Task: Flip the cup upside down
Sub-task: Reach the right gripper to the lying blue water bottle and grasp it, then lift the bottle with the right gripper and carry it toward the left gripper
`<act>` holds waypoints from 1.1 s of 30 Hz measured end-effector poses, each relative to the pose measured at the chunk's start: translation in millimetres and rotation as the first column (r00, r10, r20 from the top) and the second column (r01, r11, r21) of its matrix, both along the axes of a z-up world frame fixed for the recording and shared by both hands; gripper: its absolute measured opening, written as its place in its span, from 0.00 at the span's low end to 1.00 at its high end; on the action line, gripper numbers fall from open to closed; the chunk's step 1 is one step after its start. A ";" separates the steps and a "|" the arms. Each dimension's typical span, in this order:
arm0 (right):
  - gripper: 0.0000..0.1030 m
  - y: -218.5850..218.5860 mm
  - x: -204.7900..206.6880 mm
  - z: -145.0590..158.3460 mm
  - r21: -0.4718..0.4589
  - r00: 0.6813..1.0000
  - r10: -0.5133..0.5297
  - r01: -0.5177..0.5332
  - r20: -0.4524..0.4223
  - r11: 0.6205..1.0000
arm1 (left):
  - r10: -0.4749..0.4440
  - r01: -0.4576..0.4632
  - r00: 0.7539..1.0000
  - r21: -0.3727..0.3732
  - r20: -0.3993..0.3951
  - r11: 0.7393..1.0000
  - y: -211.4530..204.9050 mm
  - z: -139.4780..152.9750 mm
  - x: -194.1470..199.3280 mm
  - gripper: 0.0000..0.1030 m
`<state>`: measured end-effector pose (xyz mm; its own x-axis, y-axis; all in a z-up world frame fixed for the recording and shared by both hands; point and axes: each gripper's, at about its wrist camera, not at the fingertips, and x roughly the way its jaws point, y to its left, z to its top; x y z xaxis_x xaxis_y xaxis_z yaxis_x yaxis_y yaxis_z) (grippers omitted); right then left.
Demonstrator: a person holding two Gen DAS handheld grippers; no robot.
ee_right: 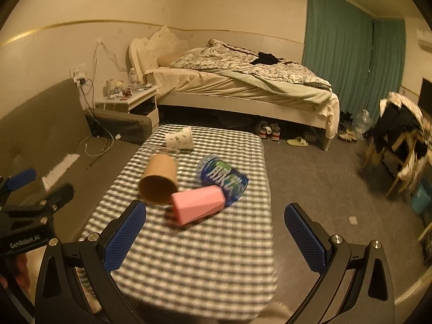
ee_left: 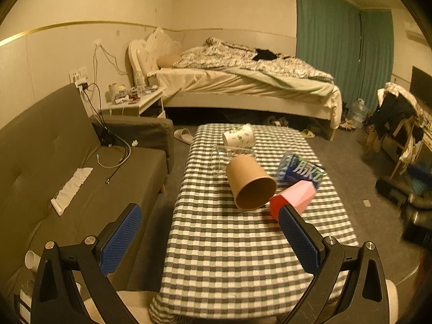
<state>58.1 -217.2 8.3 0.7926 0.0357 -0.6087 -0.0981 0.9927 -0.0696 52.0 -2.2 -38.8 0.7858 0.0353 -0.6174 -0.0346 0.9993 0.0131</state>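
A brown paper cup [ee_left: 249, 182] lies on its side on the checked table [ee_left: 229, 243], mouth toward me. A pink cup [ee_left: 295, 195] lies on its side to its right, and a white patterned cup [ee_left: 239, 135] lies farther back. My left gripper [ee_left: 209, 229] is open and empty, above the table's near part. In the right wrist view the brown cup [ee_right: 159, 179], pink cup [ee_right: 197, 205] and white cup [ee_right: 179, 137] show too. My right gripper [ee_right: 214, 229] is open and empty, just short of the pink cup.
A blue plastic bottle [ee_left: 301, 171] lies beside the pink cup, and a clear glass item [ee_left: 229, 154] lies behind the brown cup. A grey sofa [ee_left: 67, 167] stands left of the table. A bed [ee_left: 243, 81] is behind, a cluttered chair [ee_left: 397, 124] at right.
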 end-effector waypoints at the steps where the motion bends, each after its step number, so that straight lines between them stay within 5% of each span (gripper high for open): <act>1: 1.00 -3.7 12.1 -0.8 -0.014 1.000 0.014 -0.014 -0.007 1.000 | 0.003 -0.003 1.000 0.002 -0.009 1.000 0.1 -2.7 6.7 1.00; 8: 1.00 -12.7 125.1 -36.2 -0.142 0.979 0.144 -0.164 -0.145 0.976 | 0.029 -0.027 0.996 0.017 -0.083 0.999 -1.2 -36.8 63.3 1.00; 19: 0.99 26.1 266.6 -138.1 -0.170 0.825 0.293 -0.417 -0.483 0.893 | 0.047 -0.042 0.982 0.028 -0.182 0.999 0.4 -90.0 117.2 1.00; 22: 0.91 32.0 281.1 -151.9 -0.176 0.809 0.280 -0.421 -0.517 0.890 | 0.050 -0.045 0.978 0.030 -0.200 0.999 2.3 -97.0 123.3 1.00; 25: 0.72 32.0 292.1 -160.5 -0.135 0.788 0.274 -0.409 -0.551 0.903 | 0.055 -0.050 0.977 0.030 -0.207 0.998 5.2 -98.1 125.8 1.00; 29: 0.71 26.5 290.9 -152.9 -0.113 0.800 0.258 -0.373 -0.542 0.921 | 0.056 -0.051 0.979 0.028 -0.194 0.998 7.6 -88.2 121.4 1.00; 33: 0.71 15.8 273.1 -108.9 -0.101 0.846 0.239 -0.322 -0.476 0.941 | 0.051 -0.050 0.988 0.013 -0.145 0.999 9.1 -63.5 106.7 1.00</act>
